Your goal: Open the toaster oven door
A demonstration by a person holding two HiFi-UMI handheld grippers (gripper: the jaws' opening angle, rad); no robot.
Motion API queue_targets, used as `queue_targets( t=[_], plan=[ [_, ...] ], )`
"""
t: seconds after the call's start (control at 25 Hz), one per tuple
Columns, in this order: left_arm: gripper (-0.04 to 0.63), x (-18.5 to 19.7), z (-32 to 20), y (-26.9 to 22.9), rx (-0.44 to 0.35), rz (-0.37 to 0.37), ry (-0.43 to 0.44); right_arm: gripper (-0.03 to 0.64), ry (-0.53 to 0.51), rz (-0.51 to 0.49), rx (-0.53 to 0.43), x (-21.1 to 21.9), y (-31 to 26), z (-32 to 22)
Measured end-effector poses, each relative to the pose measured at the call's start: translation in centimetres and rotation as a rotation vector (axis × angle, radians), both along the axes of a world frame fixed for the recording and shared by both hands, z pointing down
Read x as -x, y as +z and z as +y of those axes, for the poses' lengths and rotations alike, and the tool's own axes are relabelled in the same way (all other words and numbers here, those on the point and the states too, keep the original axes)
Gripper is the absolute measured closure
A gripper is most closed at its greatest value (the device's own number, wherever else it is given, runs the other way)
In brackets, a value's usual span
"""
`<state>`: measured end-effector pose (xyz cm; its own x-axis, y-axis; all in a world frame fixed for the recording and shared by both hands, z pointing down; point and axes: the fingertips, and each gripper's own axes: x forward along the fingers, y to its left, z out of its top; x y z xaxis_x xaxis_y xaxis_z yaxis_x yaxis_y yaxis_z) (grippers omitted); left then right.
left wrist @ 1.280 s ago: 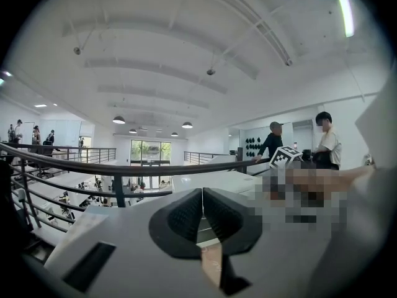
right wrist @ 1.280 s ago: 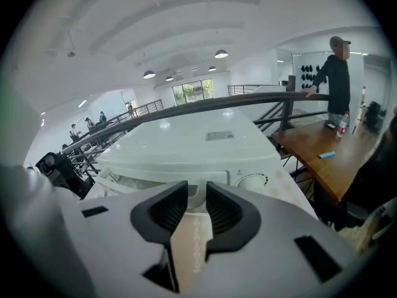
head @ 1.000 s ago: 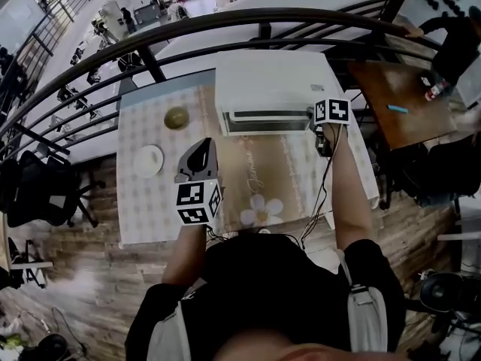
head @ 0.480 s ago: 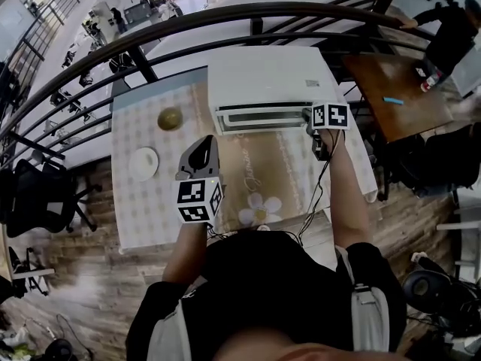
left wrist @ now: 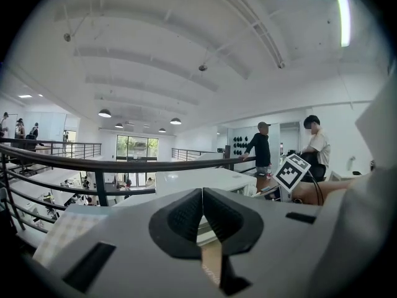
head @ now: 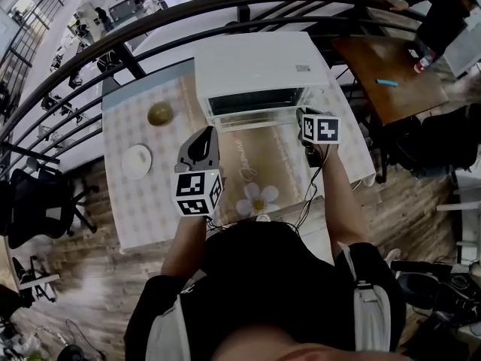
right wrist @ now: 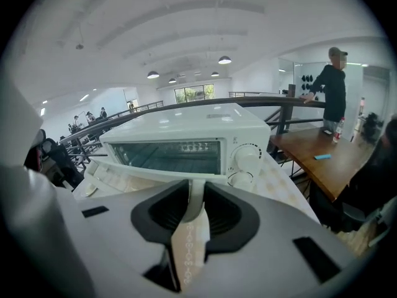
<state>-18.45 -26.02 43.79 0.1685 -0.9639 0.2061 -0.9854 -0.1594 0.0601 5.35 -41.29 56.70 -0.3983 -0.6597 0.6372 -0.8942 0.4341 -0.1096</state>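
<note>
The white toaster oven [head: 255, 62] stands at the back of the patterned table [head: 150, 209]. Its glass door [head: 255, 120] hangs partly open and tilted down, so the dark inside shows. My right gripper [head: 306, 119] is at the door's right end. In the right gripper view the oven [right wrist: 186, 129] fills the middle and the white door handle [right wrist: 193, 200] sits between the pads of the right gripper [right wrist: 194, 211], whose jaws are closing on it. My left gripper [head: 203, 140] hovers over the table in front of the oven, shut and empty [left wrist: 202, 194].
A green bowl [head: 160, 113] and a white plate [head: 137, 160] lie on the table's left side. A dark railing [head: 188, 17] runs behind the oven. A wooden table [head: 368, 62] with a blue item [head: 387, 83] stands at the right. Two people [left wrist: 263, 144] stand beyond.
The oven door has swung from closed to partly open. My right gripper came back toward me and a little left with the handle. The left gripper has barely moved.
</note>
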Motion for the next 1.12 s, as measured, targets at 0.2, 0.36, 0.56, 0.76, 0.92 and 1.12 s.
queue_targets(
  t=[0.2,0.36,0.56,0.76,0.92,1.12],
  plan=[
    [0.580,-0.7,-0.2,-0.1,-0.005,0.005,0.022,0.529,0.021,0.046,-0.053,-0.8,1.3,2.4],
    [0.580,-1.4,-0.3,0.0,-0.001,0.005,0.039,0.532,0.033,0.079,-0.063,-1.2,2.5,4.2],
    [0.580,-2.6,-0.4,0.3,0.007,0.001,0.065,0.535,0.041,0.099,-0.056,-1.8,4.1,5.8],
    [0.580,-3.1,-0.2,0.2,0.009,-0.008,0.080,0.540,0.070,0.082,-0.064,-2.1,5.2,7.3],
    [0.580,-3.4,0.0,0.1,0.012,-0.023,0.088,0.543,0.090,0.068,-0.083,-2.6,6.4,8.7],
    [0.580,-3.9,-0.3,-0.2,0.013,-0.044,0.096,0.545,0.103,0.072,-0.105,-3.2,8.5,10.0]
  ],
)
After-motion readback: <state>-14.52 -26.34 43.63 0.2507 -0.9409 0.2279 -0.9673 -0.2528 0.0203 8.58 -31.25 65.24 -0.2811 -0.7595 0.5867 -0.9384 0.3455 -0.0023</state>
